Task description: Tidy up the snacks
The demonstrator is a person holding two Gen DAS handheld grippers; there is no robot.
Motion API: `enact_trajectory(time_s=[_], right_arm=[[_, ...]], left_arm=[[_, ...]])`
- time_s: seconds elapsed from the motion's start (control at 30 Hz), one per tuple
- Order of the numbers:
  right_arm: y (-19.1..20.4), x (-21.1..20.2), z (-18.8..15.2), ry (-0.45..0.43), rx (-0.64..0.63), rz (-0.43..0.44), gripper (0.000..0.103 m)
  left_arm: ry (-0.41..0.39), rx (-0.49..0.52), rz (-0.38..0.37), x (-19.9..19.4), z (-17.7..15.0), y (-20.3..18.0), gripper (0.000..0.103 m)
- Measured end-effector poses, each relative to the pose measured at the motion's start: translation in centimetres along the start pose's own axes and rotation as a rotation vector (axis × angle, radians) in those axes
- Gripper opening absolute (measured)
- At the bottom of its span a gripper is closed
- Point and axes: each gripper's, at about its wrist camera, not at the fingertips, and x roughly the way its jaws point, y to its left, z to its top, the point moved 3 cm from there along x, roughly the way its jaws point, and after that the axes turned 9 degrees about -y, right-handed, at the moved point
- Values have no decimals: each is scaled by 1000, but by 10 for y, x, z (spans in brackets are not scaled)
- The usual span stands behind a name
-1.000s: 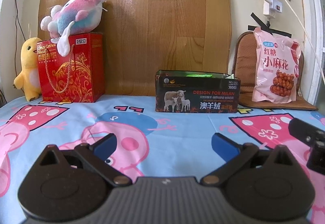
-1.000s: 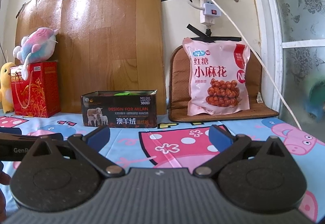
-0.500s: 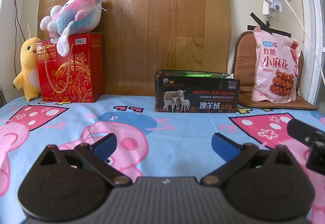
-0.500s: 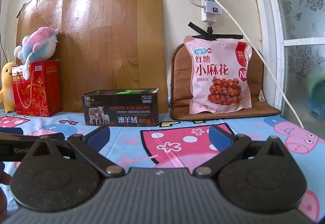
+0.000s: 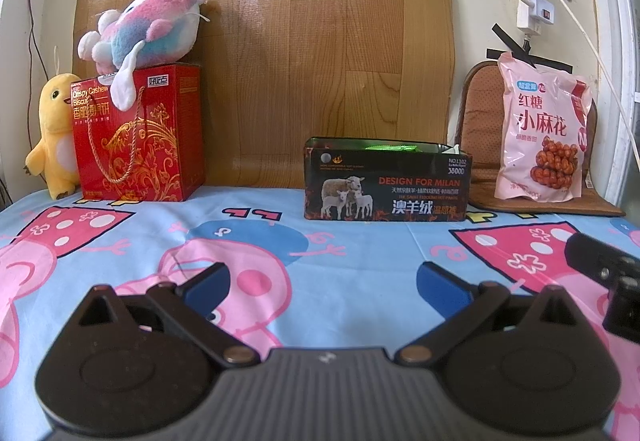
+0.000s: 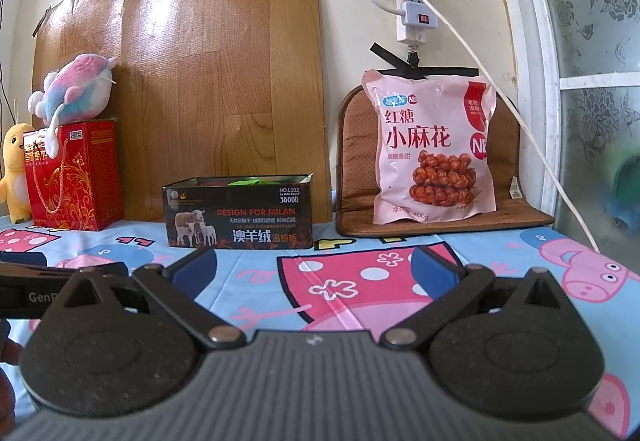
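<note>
Both grippers, left [image 5: 322, 281] and right [image 6: 314, 265], fingers wide and empty; right has edged toward the pink twisted-snack bag [image 6: 434, 147] at 1 o'clock, suggesting pickup next

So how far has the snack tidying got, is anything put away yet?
Barely begun, it seems. Done: something green already sits inside the open black tin, though I cannot tell what it is. In hand: nothing; the left gripper and right gripper are both open and empty above the cartoon sheet. Left: the pink snack bag leans against the brown cushion, untouched.
</note>
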Motion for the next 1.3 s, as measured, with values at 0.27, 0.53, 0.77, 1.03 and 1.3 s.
enact_trajectory(time_s=[0.27,0.53,0.77,1.03,1.3], right_arm=[[0,1,-1,3,0,4,103],[2,1,-2,13,6,10,103],[1,2,-2,17,12,12,103],[0,3,-3,24,23,18,103],[-2,3,-2,22,37,23,103]], left_arm=[[11,-5,-12,2,-3,-3,103],[25,-11,-11,4,-2,0,103],[29,4,-6,5,-2,-1,103],[46,-3,8,7,-2,1,103],[70,1,17,11,-2,2,103]])
